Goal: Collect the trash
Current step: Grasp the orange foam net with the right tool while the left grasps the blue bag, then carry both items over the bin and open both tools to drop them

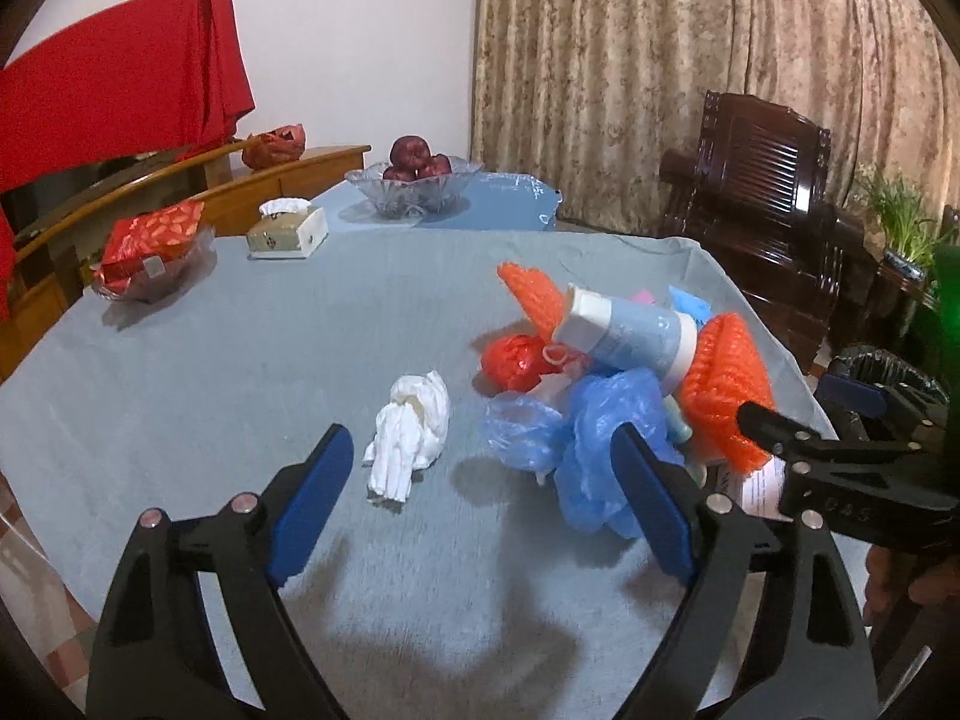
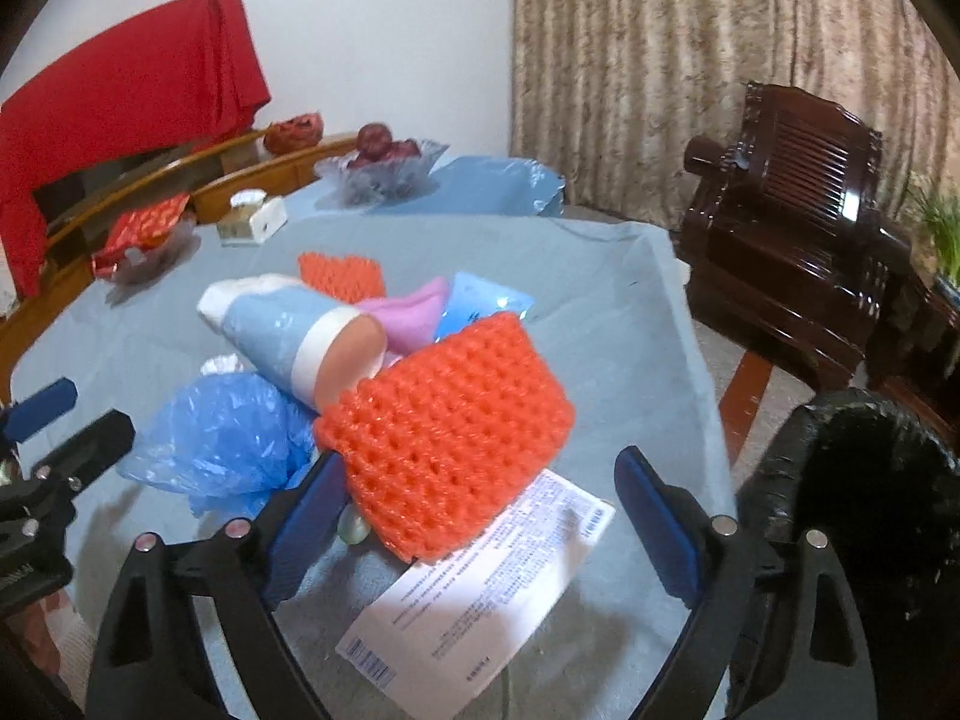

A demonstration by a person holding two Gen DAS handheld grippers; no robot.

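A pile of trash lies on the grey-blue tablecloth (image 1: 240, 372): a crumpled white tissue (image 1: 411, 429), blue plastic bags (image 1: 591, 432), a red plastic ball (image 1: 516, 360), a blue-and-white paper cup (image 1: 630, 339) on its side, and orange foam nets (image 1: 723, 393). My left gripper (image 1: 480, 450) is open above the cloth, with the tissue just ahead of its left finger. My right gripper (image 2: 480, 474) is open around an orange foam net (image 2: 447, 435), above a printed white paper (image 2: 480, 594). The cup (image 2: 288, 327) and blue bag (image 2: 222, 438) lie to its left.
A black-lined trash bin (image 2: 870, 480) stands off the table's right edge. At the far side are a tissue box (image 1: 288, 231), a glass dish with red packets (image 1: 150, 252) and a glass bowl of apples (image 1: 414, 177). A dark wooden armchair (image 1: 762, 192) stands to the right.
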